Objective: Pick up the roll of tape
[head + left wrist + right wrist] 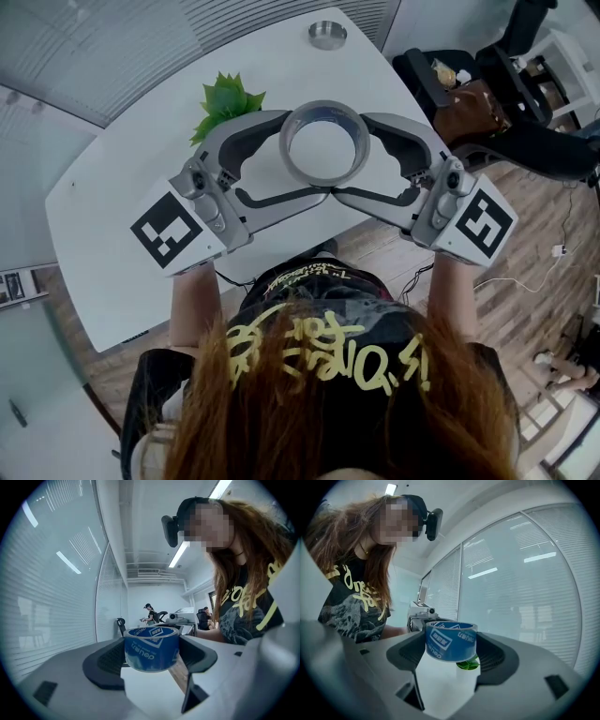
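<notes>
A blue roll of tape (320,109) with white print hangs above the white table (112,253), caught between both grippers. My left gripper (300,156) comes in from the left and my right gripper (352,156) from the right, their jaws meeting around the roll. In the left gripper view the roll of tape (151,651) sits between the black pads (108,660), which touch its sides. In the right gripper view the roll of tape (450,644) is likewise pressed between the pads (490,658), and green leaves show under it. Both grippers point about level.
A green artificial plant (228,101) stands on the table just behind the left gripper. A round metal dish (327,34) sits at the far edge. Black chairs with bags (469,94) stand to the right on the wooden floor. People sit in the background of the left gripper view.
</notes>
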Demonstrator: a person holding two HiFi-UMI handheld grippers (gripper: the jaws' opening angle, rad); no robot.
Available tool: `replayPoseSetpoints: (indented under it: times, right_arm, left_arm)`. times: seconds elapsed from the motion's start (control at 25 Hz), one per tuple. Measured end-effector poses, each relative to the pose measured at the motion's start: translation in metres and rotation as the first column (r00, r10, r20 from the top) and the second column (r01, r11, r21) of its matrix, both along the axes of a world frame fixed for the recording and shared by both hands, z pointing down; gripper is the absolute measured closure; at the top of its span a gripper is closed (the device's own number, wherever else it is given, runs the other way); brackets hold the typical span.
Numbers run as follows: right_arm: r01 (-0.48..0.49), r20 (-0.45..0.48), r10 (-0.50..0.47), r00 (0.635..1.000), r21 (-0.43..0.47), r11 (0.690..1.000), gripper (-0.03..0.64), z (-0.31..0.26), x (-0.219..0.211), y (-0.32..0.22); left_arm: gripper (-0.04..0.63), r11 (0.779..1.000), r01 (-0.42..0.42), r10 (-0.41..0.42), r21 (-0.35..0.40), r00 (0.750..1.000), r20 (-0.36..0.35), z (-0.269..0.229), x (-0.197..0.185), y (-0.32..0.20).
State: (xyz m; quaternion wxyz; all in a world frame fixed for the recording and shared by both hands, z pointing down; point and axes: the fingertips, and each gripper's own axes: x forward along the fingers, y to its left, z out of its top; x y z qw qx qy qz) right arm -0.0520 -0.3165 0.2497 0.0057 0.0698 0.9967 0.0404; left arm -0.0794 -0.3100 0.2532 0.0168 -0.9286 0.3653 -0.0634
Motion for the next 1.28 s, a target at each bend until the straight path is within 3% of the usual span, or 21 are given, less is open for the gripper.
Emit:
replayPoseSetpoints:
  times: [1.28]
  right_arm:
    - [-0.001, -0.001, 0.001, 1.0, 0.001, 1.0, 0.288, -0.0011, -0.0101, 0.002]
  left_arm:
    - [0.238, 1.0, 0.005, -0.005, -0.004, 1.0, -0.024, -0.001, -0.0103, 0.0019]
